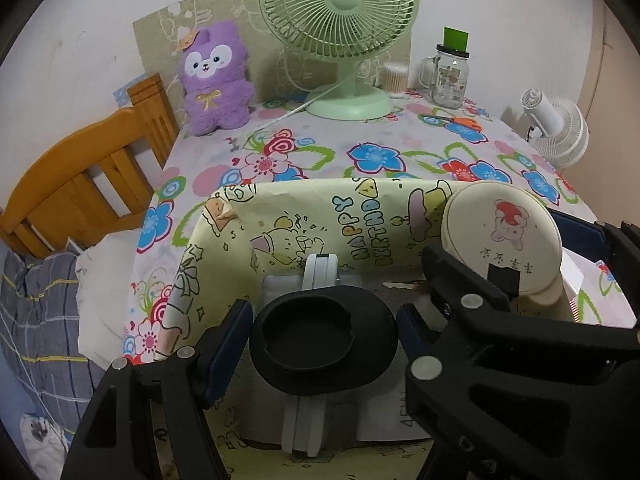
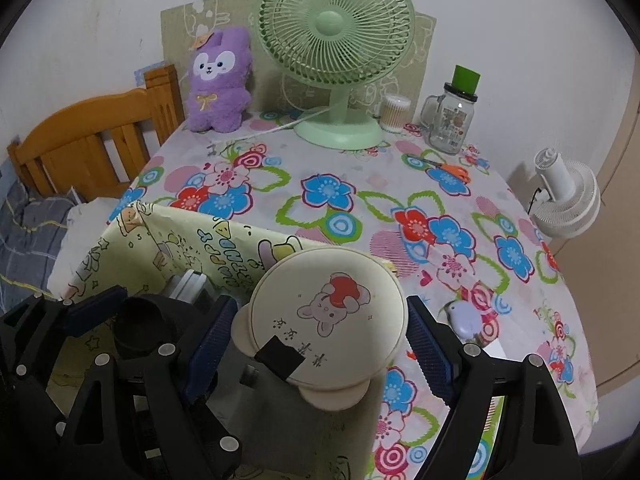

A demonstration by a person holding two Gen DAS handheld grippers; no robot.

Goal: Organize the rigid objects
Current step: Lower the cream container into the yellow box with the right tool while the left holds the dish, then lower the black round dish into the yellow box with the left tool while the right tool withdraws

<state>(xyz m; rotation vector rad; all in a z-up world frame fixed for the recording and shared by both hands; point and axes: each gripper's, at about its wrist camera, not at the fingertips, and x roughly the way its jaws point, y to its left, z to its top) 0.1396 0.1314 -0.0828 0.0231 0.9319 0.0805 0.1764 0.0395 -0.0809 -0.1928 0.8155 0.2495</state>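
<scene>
I'm working over the flowered tablecloth [image 2: 360,184] that fills the middle of both views, with the green fan [image 2: 336,44] at upper centre. At the lower left of the right wrist view sits the yellow birthday-print box [image 2: 168,240], open at the top; in the left wrist view its far wall runs across mid-frame.

The round cream case [image 2: 328,320] with the rabbit drawing stands tilted at lower centre of the right wrist view, directly between the fingers of my right gripper [image 2: 320,336]. The jaws stand wide, a clear gap showing on the right-hand side, so I read them as open around it rather than pressing. Whether the case leans on the box's edge I cannot tell.

In the left wrist view the black ring holder [image 1: 324,344] on its white folded stand [image 1: 304,420] lies inside the box at lower centre, between the fingers of my left gripper [image 1: 324,348]. Those jaws also stand apart, with gaps on both sides. The white stand's long axis runs away from the camera, in line with the fingers.

My judgement: each gripper already straddles its own item. The case lies just right of the box, so it goes leftward over the wall.
</scene>
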